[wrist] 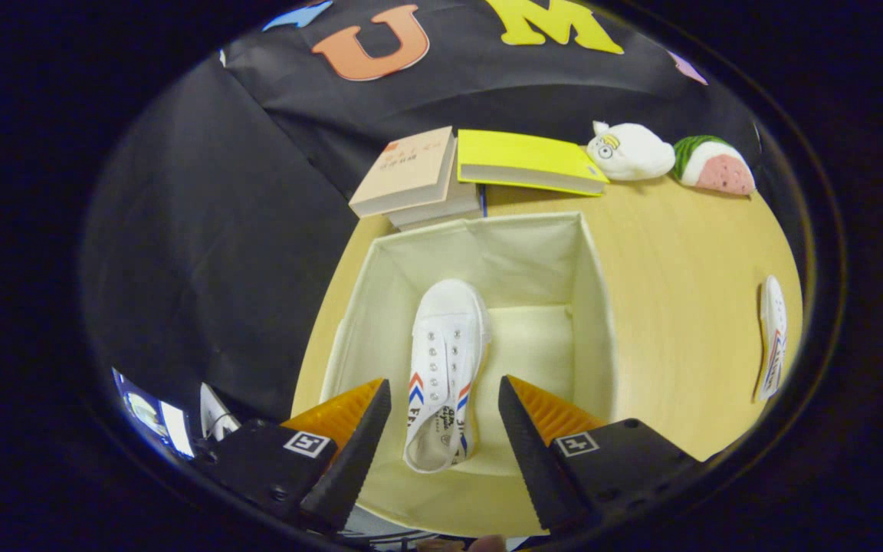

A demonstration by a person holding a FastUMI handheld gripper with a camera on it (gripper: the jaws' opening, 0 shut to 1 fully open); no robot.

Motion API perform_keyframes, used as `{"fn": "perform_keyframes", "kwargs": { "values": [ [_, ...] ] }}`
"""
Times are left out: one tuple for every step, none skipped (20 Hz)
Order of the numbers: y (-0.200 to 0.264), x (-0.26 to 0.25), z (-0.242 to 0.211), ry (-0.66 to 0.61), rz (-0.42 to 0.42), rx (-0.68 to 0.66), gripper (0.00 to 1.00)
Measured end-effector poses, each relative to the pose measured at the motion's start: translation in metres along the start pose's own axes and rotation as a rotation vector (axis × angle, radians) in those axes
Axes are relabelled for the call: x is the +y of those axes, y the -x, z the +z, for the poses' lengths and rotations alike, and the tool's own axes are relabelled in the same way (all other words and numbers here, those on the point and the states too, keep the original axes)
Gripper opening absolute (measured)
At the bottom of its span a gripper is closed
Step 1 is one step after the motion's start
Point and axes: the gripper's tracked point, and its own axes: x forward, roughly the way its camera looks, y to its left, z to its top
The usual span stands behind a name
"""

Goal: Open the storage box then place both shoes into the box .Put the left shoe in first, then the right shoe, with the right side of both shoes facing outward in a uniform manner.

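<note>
Hovering above the open storage box [380,268], the gripper [445,399] hangs with its fingers spread wide and nothing between them — released, pressing on no object. Just beyond the fingertips, one white shoe [445,360] lies inside the box, on its left half, toe pointing away from the gripper, laces up and the striped sides showing. The right half of the box floor beside it is bare. Farther out on the wooden table [679,307], well apart from the box, the second shoe [773,337] rests near the table's right edge. Behind the box sit a stack of books [411,172], a yellow notebook [526,157], a white plush toy [629,152] and a watermelon-slice toy [716,165].

By this layout, the first shoe appears placed — the step in hand looks like fetching the second. That calls for swinging the open fingers right, across the table, closing on the shoe, and setting it beside the first, facing the same way.
</note>
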Motion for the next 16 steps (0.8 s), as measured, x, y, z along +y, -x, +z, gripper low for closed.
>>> {"fn": "perform_keyframes", "kwargs": {
  "values": [
    [0.014,-0.005,0.004,0.003,-0.001,-0.030,0.91],
    [0.028,-0.012,0.009,0.005,-0.007,-0.061,0.91],
    [0.042,-0.021,0.014,0.010,-0.017,-0.095,0.91],
    [0.057,-0.030,0.018,0.017,-0.027,-0.130,0.91],
    [0.073,-0.040,0.023,0.024,-0.042,-0.167,0.91],
    [0.088,-0.051,0.026,0.033,-0.057,-0.199,0.91],
    [0.103,-0.064,0.029,0.044,-0.074,-0.231,0.91],
    [0.118,-0.077,0.032,0.051,-0.095,-0.260,0.91],
    [0.132,-0.092,0.034,0.057,-0.115,-0.287,0.91],
    [0.146,-0.106,0.037,0.063,-0.136,-0.311,0.91],
    [0.158,-0.124,0.039,0.063,-0.156,-0.330,0.92],
    [0.170,-0.140,0.038,0.056,-0.175,-0.343,0.92],
    [0.179,-0.159,0.038,0.043,-0.196,-0.354,0.92],
    [0.187,-0.178,0.036,0.029,-0.219,-0.362,0.92],
    [0.194,-0.197,0.035,0.016,-0.238,-0.368,0.92],
    [0.201,-0.217,0.033,0.007,-0.261,-0.372,0.92]
  ]
}}
